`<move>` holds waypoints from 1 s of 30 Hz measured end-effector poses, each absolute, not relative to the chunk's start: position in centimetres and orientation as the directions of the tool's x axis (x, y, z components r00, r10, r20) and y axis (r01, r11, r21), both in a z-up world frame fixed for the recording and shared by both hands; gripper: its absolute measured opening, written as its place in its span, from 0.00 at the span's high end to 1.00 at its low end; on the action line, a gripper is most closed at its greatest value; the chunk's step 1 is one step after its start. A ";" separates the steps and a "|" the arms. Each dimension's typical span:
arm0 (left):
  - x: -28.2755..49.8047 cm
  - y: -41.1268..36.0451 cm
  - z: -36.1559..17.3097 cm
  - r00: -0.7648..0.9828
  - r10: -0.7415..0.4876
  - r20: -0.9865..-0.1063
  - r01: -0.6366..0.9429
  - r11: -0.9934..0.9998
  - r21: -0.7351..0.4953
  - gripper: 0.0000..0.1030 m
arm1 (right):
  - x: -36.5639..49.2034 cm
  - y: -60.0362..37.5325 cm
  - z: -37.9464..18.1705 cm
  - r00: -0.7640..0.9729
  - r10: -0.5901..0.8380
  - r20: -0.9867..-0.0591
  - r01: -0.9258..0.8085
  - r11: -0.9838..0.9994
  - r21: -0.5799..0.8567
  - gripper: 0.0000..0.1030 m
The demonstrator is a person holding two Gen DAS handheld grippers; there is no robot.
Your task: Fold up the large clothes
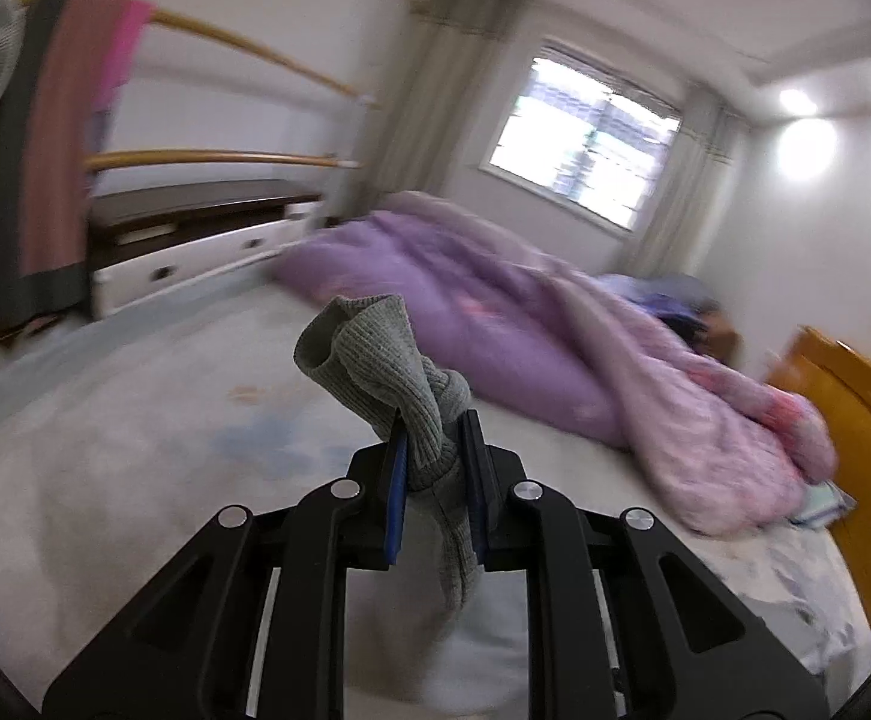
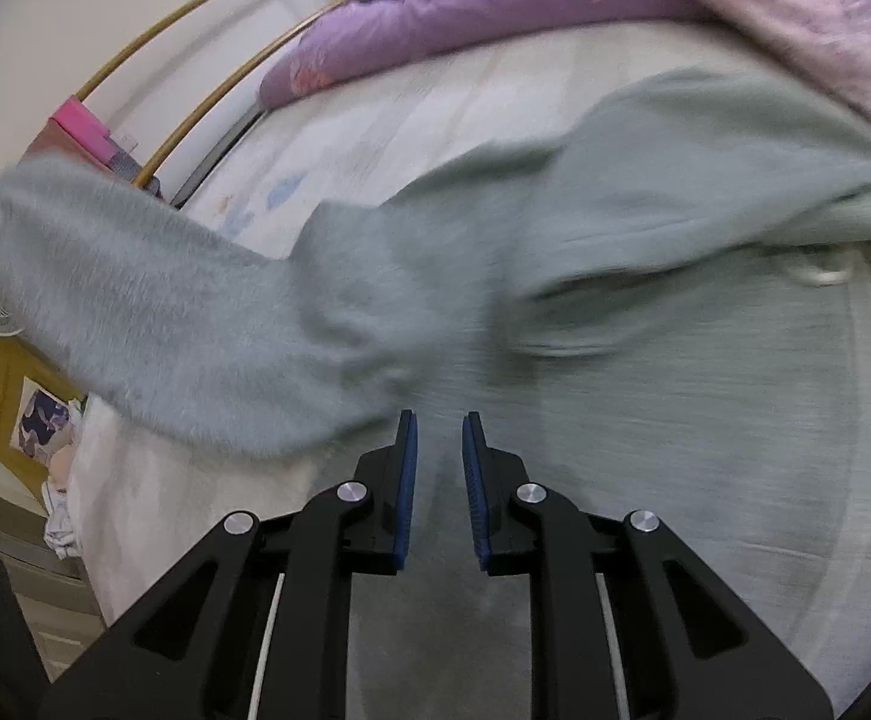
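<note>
My left gripper (image 1: 434, 441) has its fingers clamped on the ribbed cuff (image 1: 369, 354) of the grey-green sweater (image 2: 645, 312), holding that sleeve end up above the bed (image 1: 135, 450). My right gripper (image 2: 438, 444) hovers over the sweater's body with its fingers apart and nothing between them. The sweater lies spread across the bed, one fuzzy sleeve (image 2: 153, 312) stretched out to the left. A purple quilt (image 1: 495, 324) is bunched along the far side of the mattress.

We are seeing a purple quilt (image 1: 495, 312) lying bunched across the far bed, a window (image 1: 585, 144) glowing beyond, and a striped cloth (image 1: 57, 150) hanging far left.
</note>
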State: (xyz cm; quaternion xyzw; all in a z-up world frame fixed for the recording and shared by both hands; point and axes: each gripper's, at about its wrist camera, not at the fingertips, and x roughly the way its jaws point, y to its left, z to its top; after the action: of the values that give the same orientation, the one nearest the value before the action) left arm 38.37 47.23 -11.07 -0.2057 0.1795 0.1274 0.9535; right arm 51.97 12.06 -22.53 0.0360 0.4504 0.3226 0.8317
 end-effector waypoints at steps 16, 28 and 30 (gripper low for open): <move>55.2 9.8 -20.4 0.784 -0.154 -0.601 0.031 0.977 -0.210 0.84 | 53.5 -23.8 -12.3 0.732 0.157 -0.663 -0.111 0.988 0.111 0.85; 57.0 0.8 -34.5 0.576 -0.148 -0.804 0.113 0.988 -0.101 0.81 | 55.0 -33.5 -13.9 0.698 0.141 -0.702 0.094 0.954 0.284 0.83; 56.6 -0.2 -34.8 0.574 -0.147 -0.805 0.144 0.987 -0.077 0.80 | 55.4 -34.1 -13.5 0.697 0.165 -0.697 0.095 0.943 0.318 0.83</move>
State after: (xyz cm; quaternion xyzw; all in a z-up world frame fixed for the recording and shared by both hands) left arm 56.56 -0.19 -34.80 -0.0014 0.4539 -0.0821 0.8873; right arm 55.41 -34.10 -13.53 0.1672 0.3885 0.0194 0.9060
